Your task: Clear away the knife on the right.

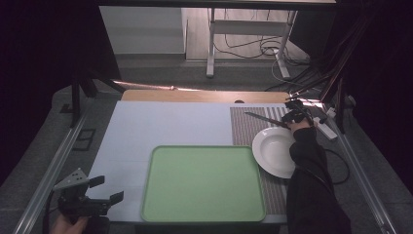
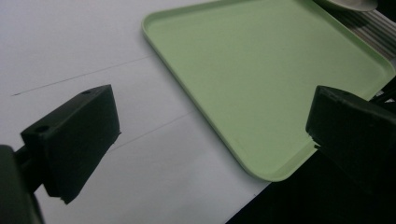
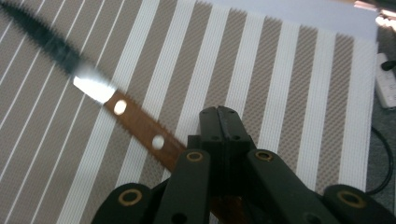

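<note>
My left gripper (image 1: 104, 189) sits at the near left corner of the table, jaws wide and empty, just left of the green tray (image 1: 203, 183) and well apart from the work. At the far right, my right gripper (image 3: 223, 122) is clamped on the wooden handle of the knife (image 3: 135, 122), above the striped placemat (image 3: 280, 70). The knife's long axis runs from my jaws out to the left, blade tip farthest from them, just beyond the white plate (image 1: 273, 151); the right hand alone controls it.
</note>
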`<state>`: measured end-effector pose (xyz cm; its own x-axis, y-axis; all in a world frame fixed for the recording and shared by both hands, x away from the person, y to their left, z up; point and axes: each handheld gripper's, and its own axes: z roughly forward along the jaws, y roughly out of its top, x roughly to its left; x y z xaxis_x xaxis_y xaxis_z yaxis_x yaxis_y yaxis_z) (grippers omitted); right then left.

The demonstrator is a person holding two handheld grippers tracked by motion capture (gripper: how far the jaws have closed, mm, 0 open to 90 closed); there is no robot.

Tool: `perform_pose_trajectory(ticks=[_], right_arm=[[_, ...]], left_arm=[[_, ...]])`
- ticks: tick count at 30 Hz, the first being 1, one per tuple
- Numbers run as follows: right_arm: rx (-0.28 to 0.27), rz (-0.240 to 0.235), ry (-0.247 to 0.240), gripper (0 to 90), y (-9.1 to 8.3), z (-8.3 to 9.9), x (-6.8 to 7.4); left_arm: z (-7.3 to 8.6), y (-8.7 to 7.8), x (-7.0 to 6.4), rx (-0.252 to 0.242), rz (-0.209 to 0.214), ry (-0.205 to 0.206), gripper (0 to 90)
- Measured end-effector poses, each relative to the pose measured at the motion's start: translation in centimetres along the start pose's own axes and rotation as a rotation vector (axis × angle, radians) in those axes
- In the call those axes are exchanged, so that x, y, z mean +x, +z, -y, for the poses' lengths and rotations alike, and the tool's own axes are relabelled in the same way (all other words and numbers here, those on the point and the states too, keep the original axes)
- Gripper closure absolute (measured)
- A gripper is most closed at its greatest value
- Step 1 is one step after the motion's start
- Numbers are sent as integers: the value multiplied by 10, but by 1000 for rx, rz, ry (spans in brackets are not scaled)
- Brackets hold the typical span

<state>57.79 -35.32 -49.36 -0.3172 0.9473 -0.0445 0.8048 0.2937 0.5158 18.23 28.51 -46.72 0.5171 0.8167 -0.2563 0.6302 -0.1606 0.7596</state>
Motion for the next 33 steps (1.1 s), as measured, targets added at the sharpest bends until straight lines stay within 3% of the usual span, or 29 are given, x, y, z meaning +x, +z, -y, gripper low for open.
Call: perform_pose_trajectory(ticks=[2,5,8,10,14,21,24,28,31,33], right_arm=[[23,-54,10,900,-4,5,-1],[53,-96,5,900,-10,12,-3],[60,-62,2,900,-15,15,-4],[22,-55,36,840,-19,14,-7],[-12,-56,70,615,-23,12,-7],[0,-108,120,165,-18,1,5],[7,-85,82,11,-15,-4,17],[34,-36,52,0,-8,-11,33],[50,-67,34,0,-2,-15,43],[70,-62,18,0,3,-16,48]], left_arm=[[0,0,0,1,0,4,26],[0,0,-1,3,-1,9,26],[-1,1,-1,2,1,11,26],[-1,1,-1,4,1,13,26],[-1,1,0,2,5,10,26],[-1,1,0,1,5,12,26],[-1,1,0,2,5,13,26],[-1,1,0,1,5,12,26],[-1,1,0,1,6,11,26],[-1,1,0,1,6,11,26]])
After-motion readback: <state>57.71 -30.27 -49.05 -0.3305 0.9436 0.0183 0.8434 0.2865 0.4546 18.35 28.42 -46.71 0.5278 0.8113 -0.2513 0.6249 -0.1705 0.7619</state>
